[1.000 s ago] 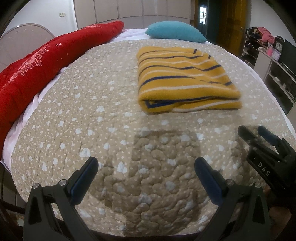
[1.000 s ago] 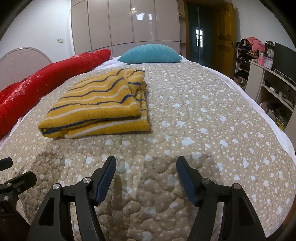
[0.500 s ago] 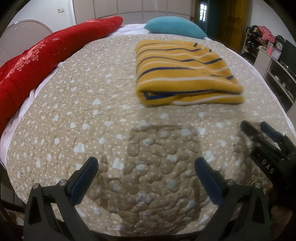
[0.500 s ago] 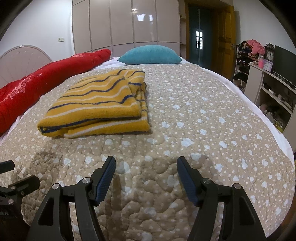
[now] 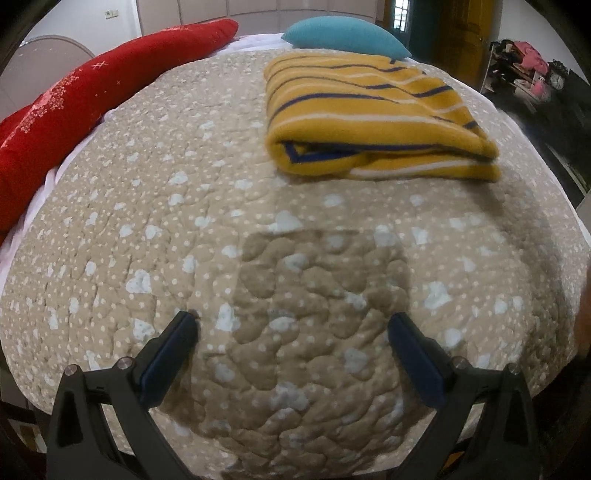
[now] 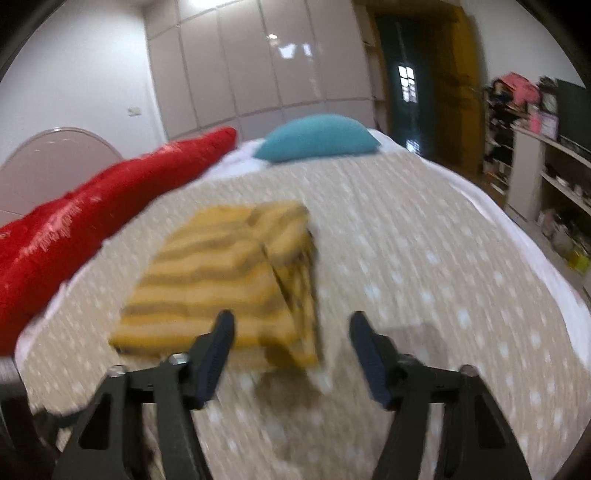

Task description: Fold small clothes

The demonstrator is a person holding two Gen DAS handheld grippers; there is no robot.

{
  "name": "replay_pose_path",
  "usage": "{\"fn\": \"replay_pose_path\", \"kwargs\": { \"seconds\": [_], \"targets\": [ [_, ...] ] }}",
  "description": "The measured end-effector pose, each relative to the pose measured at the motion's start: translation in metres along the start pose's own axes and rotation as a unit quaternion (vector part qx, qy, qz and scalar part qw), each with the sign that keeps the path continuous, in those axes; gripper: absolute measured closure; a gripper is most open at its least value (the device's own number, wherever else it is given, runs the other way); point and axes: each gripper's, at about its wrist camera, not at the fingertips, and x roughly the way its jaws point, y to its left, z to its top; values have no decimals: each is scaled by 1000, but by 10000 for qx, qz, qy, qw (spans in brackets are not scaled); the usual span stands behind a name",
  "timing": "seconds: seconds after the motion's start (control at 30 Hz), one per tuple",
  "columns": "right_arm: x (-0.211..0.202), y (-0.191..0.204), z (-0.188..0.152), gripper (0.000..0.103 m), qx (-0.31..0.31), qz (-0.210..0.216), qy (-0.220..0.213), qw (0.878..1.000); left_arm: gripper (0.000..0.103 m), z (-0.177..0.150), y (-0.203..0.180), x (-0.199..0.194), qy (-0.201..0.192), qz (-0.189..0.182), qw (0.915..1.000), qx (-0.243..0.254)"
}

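A folded mustard-yellow garment with navy and white stripes [image 5: 373, 114] lies on the beige dotted quilted bed [image 5: 184, 206]; left gripper [image 5: 293, 345] and right gripper [image 6: 291, 341] hover, fingers apart, empty.

Bed has a beige quilt [image 5: 155, 206] with white dots and hearts, filling my view under and ahead of both sets of jaws. Long red cushion [image 5: 85, 96] runs along the bed's edge, far left of the jaws. Teal pillow [image 5: 343, 35] at the far end, straight ahead. White wardrobe doors [image 6: 236, 70] behind it. Dark doorway [image 6: 406, 85] ahead right. Cluttered white shelves [image 6: 546, 184] far right; right view is blurred.
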Motion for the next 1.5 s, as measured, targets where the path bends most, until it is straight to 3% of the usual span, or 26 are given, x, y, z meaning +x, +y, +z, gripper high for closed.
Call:
{"fn": "replay_pose_path", "kwargs": {
  "seconds": [0.1, 0.13, 0.2, 0.3, 0.4, 0.5, 0.57, 0.63, 0.73, 0.83, 0.9, 0.97, 1.03, 1.07, 1.17, 1.27, 1.5],
  "targets": [
    [31, 7, 29, 73, 16, 331, 254, 9991, 0, -3, -2, -1, -45, 37, 9999, 86],
    [44, 9, 37, 76, 76, 443, 374, 9983, 0, -4, -4, -2, -40, 58, 9998, 177],
    [76, 9, 53, 76, 208, 457, 622, 9968, 0, -6, -5, -3, -35, 9, 9997, 222],
    [125, 7, 57, 75, 83, 153, 1073, 9941, 0, -7, -2, -5, -11, -105, 9996, 247],
    [136, 0, 48, 64, 86, 160, 1011, 9947, 0, -8, 0, -6, 27, -124, 9994, 325],
    [134, -7, 42, 25, 68, -188, 1001, 9948, 0, -3, 1, -6, 136, -108, 9993, 334],
    [132, -23, 48, 32, 413, 141, 1195, 9919, 0, 1, 0, -6, 183, -127, 9993, 306],
    [121, -35, 62, 57, 667, 302, 1037, 9919, 0, 9, 2, -8, 163, -194, 9993, 281],
    [115, -32, 93, 74, 376, 279, 712, 9964, 0, 15, 3, -26, -102, -471, 9985, 250],
    [133, -24, 107, 79, 185, 635, 732, 9951, 0, 25, -4, -45, -448, -415, 9973, 403],
    [157, -22, 107, 79, 77, 573, 946, 9938, 0, 32, -7, -48, -515, -368, 9970, 437],
    [191, -27, 98, 75, -14, 434, 1358, 9898, 0, 39, -10, -48, -474, -339, 9975, 411],
    [202, -46, 88, 34, 164, 286, 1150, 9928, 0, 46, -8, -47, -461, -270, 9979, 354],
    [201, -58, 86, 31, 410, 413, 1062, 9926, 0, 49, -8, -46, -465, -230, 9981, 330],
    [195, -96, 77, 40, 1352, 1159, 879, 9801, 0, 65, -4, -43, -496, -128, 9985, 170],
    [189, -121, 69, 46, 2024, 1603, 710, 9635, 0, 88, -2, -43, -569, 2, 9984, -60],
    [184, -138, 64, 45, 2254, 2000, 584, 9517, 0, 127, -8, -23, -487, 179, 9981, -317]
  ]
}}
